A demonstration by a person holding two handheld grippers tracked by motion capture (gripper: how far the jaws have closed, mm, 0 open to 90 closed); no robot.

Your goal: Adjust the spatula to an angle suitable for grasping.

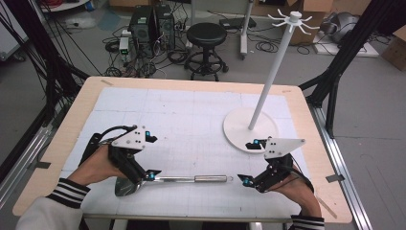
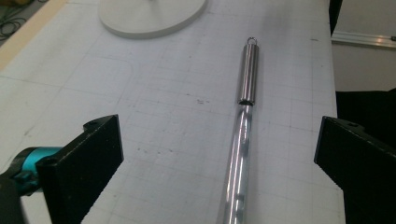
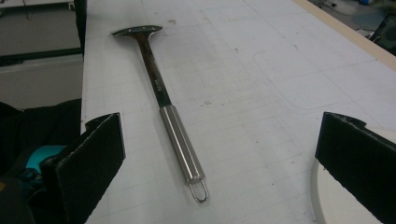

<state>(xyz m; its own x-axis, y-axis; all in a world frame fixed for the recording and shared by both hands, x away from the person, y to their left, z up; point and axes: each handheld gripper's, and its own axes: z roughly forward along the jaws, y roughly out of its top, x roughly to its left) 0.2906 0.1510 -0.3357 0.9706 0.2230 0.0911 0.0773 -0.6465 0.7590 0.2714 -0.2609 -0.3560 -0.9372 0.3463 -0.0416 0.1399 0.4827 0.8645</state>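
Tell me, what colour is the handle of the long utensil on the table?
Shiny silver metal; the handle shows best in the right gripper view.

No readable text, label, brand or number showing. Faint mark sitting on spatula [image 3: 161,98] shaft, too small and blurred for reading. Table mat [image 1: 191,120] showing grid lines, no figures.

left tool [image 1: 152,157] open, right tool [image 1: 250,162] open

Glossy steel spatula [image 3: 180,135] lies on matt white gridded mat [image 1: 191,120].
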